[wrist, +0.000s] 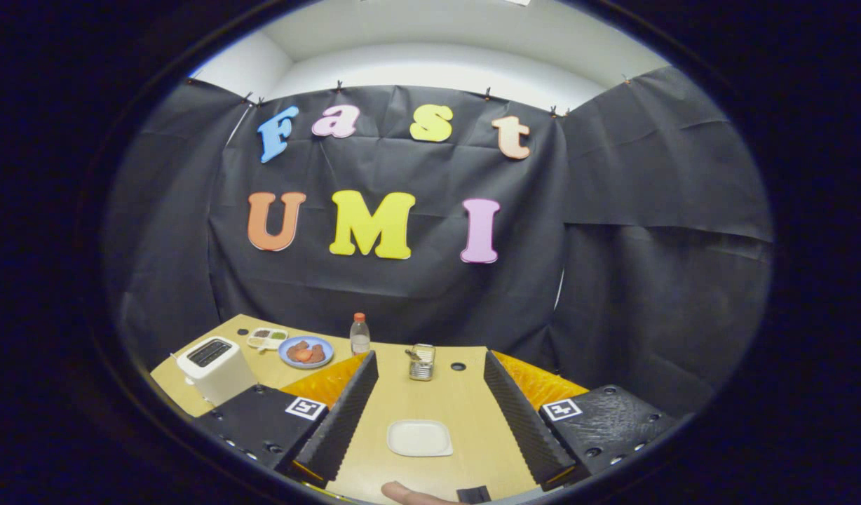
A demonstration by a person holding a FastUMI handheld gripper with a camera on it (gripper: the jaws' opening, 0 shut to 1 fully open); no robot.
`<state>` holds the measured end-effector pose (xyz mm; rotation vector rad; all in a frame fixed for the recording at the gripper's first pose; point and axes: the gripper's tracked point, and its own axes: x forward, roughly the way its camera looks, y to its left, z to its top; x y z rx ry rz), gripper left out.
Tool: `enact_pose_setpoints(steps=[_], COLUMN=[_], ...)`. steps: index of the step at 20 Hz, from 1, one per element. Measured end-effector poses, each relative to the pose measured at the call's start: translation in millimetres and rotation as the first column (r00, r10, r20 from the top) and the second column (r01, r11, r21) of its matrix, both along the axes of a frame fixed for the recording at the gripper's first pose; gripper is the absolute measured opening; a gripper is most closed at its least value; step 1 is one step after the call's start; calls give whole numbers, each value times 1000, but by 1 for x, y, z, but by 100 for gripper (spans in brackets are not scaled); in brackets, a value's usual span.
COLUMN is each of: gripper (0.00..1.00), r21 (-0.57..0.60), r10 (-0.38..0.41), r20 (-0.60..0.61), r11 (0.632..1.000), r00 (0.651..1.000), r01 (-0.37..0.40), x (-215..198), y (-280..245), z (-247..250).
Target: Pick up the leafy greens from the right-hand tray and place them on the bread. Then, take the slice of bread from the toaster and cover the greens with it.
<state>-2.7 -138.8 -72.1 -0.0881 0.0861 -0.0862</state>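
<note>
At about ten o'clock from our fingers we find a white, boxy plastic toaster (213, 366) with a dark slotted top, standing near the edge of the light wooden table (444, 410); we cannot tell whether a slice of bread sits in its slots. Past the toaster, toward eleven o'clock, lies a small white divided tray (266, 338) with bits of green and brown food in its compartments, too small for us to tell whether these are the leafy greens. Just beside it rests a round blue plate (306, 351) carrying reddish-brown pieces of food. Nearer twelve o'clock, against the black cloth wall, a clear plastic bottle with an orange cap (360, 334) stands upright.

Our gripper (425, 431) hangs above the table with its jaws spread wide and nothing between them: the left ribbed black finger (343, 417) and the right ribbed black finger (525, 421) stand well apart. Between them, on the bare wood, lies a flat, pale square with rounded corners (419, 438); whether it is bread or a small tray we cannot tell. Beyond it, at twelve o'clock, an open shiny metal tin (421, 362) sits upright. At six o'clock a fingertip (409, 494) of a hand shows.
</note>
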Motion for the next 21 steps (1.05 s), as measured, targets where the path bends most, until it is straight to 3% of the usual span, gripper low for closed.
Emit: enact_pose_setpoints(steps=[7, 21], gripper=[96, 96], r21=[31, 39], r10=[16, 50], r20=[-19, -30], r11=[999, 998], r00=[1000, 998], r01=[-15, -49], x=[-16, 3], y=[-5, 52], z=[-6, -24])
